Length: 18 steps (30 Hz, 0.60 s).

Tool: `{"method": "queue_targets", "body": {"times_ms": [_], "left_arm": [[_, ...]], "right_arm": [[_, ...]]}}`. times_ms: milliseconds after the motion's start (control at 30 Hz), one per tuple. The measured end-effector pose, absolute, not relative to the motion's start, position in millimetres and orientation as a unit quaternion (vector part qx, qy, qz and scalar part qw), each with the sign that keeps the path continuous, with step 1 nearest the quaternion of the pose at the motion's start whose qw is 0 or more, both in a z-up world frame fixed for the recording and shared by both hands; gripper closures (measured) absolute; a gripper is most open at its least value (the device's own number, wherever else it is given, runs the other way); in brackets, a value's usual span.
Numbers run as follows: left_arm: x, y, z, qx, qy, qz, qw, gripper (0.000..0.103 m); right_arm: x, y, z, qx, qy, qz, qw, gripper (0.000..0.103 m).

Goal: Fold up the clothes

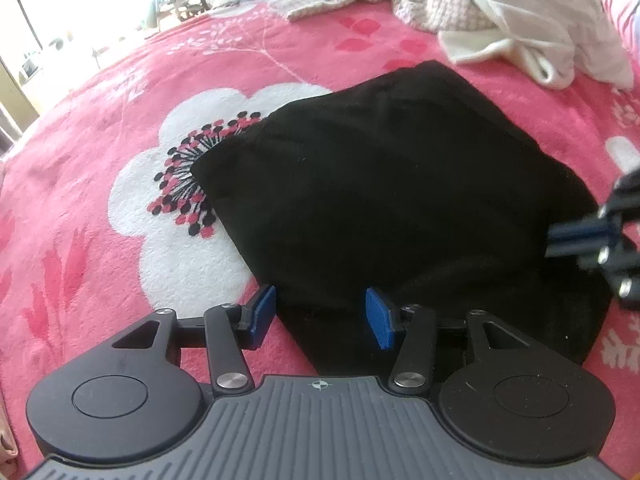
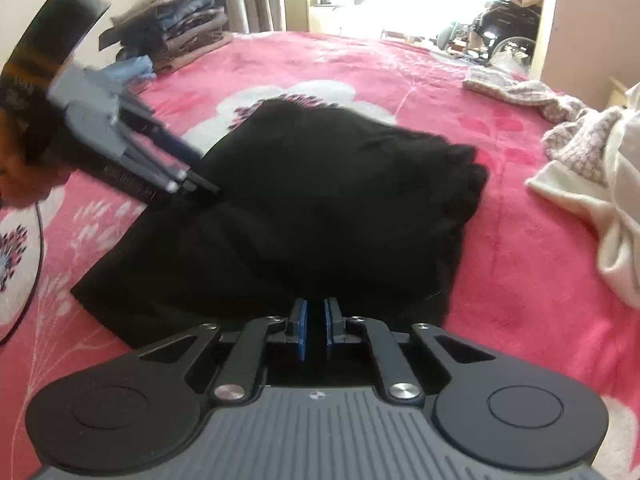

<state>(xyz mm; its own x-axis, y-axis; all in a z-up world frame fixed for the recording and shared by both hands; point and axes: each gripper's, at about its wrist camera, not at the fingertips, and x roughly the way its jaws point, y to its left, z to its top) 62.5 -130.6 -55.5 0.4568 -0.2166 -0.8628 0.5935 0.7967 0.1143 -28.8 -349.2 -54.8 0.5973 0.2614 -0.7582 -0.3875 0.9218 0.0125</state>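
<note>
No container shows in either view; everything lies loose on a bed covered by a pink blanket [image 1: 100, 100] printed with white flowers.

One black garment [image 1: 400, 184] lies at the middle of the blanket, filling the centre of both views. In the right wrist view it looks doubled over, an upper layer bunched on a flatter lower layer, though the fabric is so dark that its folds, seams and type cannot be made out.

There are two tools. The left tool [image 1: 320, 318] sits at the lower middle of its own view, released, its two blue pads [image 1: 380, 320] spread wide over the garment's near edge with nothing between them; in the right wrist view it appears at the upper left, blurred. The right tool [image 2: 315, 328] is at the lower middle of its own view, its pads drawn close with dark cloth in the narrow gap, so it seems to be clenched on the black garment's near hem; in the left wrist view it enters at the right edge, cut off and blurred.

At the upper right of the left wrist view lie two loose pieces: a pinkish knitted piece [image 1: 432, 4] and a white cloth [image 1: 540, 28] partly over it, both cut off by the frame. One stack of folded clothes [image 2: 180, 28] sits at the upper left of the right wrist view; its count is unclear. Beyond the bed the room is washed out by glare.
</note>
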Motion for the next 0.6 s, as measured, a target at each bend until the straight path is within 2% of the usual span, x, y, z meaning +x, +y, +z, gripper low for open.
{"method": "queue_targets", "body": {"times_ms": [100, 267, 367, 433, 500, 600], "left_arm": [[63, -133, -56, 0.206, 0.466, -0.237, 0.827, 0.053], [61, -137, -58, 0.218, 0.463, -0.230, 0.828, 0.053], [61, -138, -59, 0.221, 0.463, -0.226, 0.828, 0.053], [61, -138, -59, 0.220, 0.466, -0.224, 0.827, 0.053], [63, -139, -59, 0.219, 0.470, -0.221, 0.826, 0.052], [63, -141, -59, 0.219, 0.472, -0.216, 0.826, 0.052]], "right_arm": [[-15, -363, -42, -0.057, 0.393, 0.156, 0.904, 0.091], [12, -376, -52, 0.015, 0.405, 0.191, 0.894, 0.091], [22, -394, -63, 0.038, 0.418, 0.178, 0.890, 0.101], [26, -414, -59, 0.056, 0.414, 0.149, 0.896, 0.103], [29, -427, -50, 0.066, 0.401, 0.124, 0.905, 0.095], [43, -418, -43, 0.062, 0.393, 0.142, 0.906, 0.095]]}}
